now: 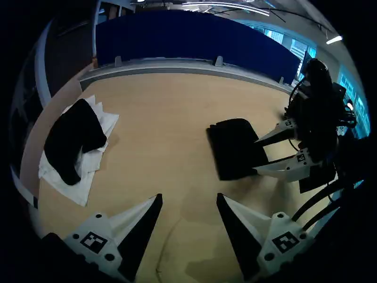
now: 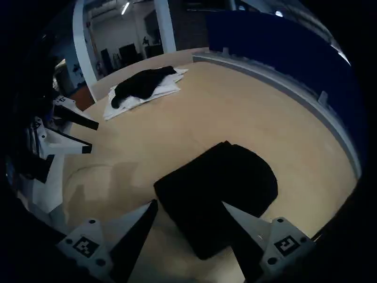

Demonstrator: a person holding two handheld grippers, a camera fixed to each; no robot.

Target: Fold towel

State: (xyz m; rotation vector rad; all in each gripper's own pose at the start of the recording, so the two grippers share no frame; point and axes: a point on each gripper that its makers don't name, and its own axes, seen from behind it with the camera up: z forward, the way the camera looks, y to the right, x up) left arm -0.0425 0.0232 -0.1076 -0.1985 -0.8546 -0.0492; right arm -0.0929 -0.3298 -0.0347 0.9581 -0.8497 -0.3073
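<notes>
Jaws stand spread on both tools: the left gripper (image 1: 188,207) gapes over bare table (image 1: 165,122) at the bottom of the left gripper view, pinching nothing. At that frame's left a black cloth (image 1: 70,137) slumps on white towels (image 1: 87,181). Right of centre the folded black towel (image 1: 233,146) lies flat on the table, and at far right the right gripper (image 1: 258,156) holds its open jaws at the towel's edge. In the right gripper view the towel lies just ahead of them; we cannot tell whether they touch it.
</notes>
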